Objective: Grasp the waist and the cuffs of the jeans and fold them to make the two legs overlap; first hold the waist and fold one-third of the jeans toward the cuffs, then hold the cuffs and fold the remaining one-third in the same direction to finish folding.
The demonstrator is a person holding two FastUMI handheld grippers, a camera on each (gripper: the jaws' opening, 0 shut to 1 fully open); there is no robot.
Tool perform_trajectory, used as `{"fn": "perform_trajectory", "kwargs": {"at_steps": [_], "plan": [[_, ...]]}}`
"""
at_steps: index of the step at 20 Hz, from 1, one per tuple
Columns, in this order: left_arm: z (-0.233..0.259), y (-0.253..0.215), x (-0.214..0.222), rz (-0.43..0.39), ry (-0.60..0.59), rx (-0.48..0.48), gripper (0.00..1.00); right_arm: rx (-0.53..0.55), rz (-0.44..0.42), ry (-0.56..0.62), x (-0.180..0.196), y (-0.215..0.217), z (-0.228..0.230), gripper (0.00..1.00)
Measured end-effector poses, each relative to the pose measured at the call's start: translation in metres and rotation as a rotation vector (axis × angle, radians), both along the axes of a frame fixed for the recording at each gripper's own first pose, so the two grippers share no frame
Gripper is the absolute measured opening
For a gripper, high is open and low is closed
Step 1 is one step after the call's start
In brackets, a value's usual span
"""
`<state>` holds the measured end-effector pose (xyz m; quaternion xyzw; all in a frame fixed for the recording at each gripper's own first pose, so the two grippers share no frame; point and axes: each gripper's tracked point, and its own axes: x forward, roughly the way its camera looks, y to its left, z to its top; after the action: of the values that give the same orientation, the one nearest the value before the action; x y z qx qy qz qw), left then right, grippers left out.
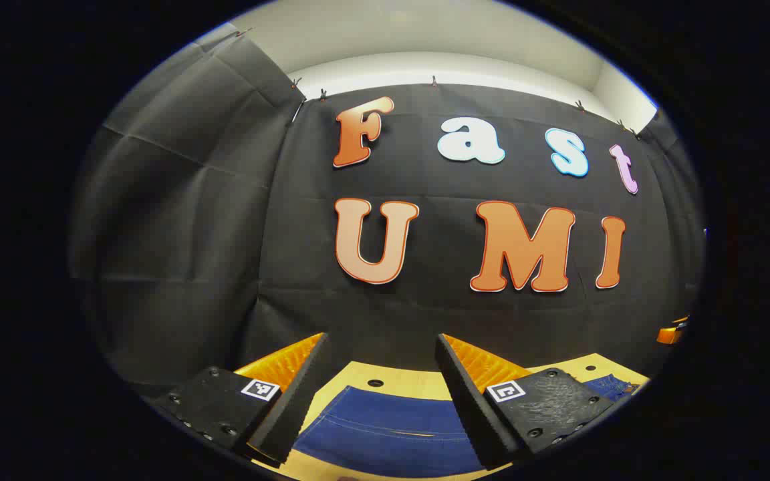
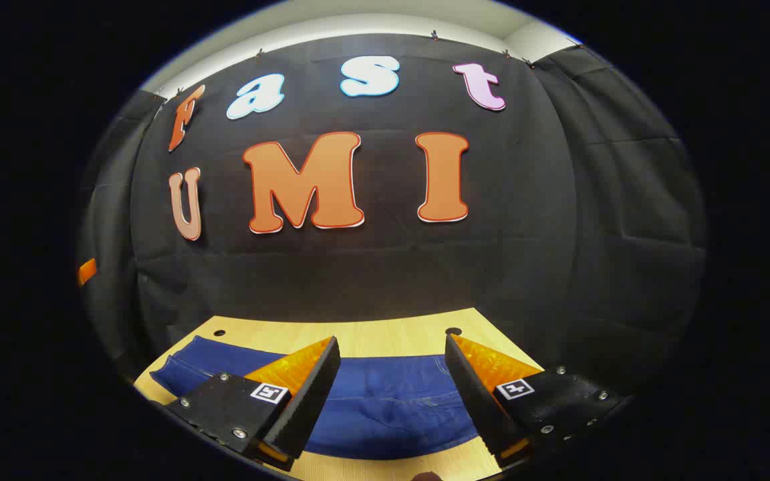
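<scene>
Black cloth wall (image 1: pixel 178 220), wooden table (image 2: pixel 385 337)

Right gripper (image 2: pixel 392 394) agape above jeans (image 2: pixel 385 401) on table (image 2: pixel 358 329)

Ahead of both sets of jaws, air is lying open above the jeans (image 2: pixel 385 401); the booth wall (image 2: pixel 385 280) is closing off the far table (image 2: pixel 358 332) edge; nothing is standing between the jaws.
</scene>
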<state>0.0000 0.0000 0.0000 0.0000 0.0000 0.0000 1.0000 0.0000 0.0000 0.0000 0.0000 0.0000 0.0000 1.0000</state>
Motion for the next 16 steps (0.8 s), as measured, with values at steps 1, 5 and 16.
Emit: {"fn": "perform_trajectory", "kwargs": {"at_steps": [1,5,16], "plan": [[-0.003,0.000,0.001,-0.002,0.003,0.000,0.94,-0.005,0.000,-0.018,-0.003,-0.001,0.005,0.98],[-0.003,-0.004,0.000,-0.025,0.010,-0.018,0.94,-0.021,-0.025,-0.023,-0.013,-0.011,0.006,0.97],[-0.009,-0.004,0.000,-0.044,0.024,-0.021,0.94,-0.065,-0.073,-0.058,-0.026,-0.029,0.018,1.00]]}}
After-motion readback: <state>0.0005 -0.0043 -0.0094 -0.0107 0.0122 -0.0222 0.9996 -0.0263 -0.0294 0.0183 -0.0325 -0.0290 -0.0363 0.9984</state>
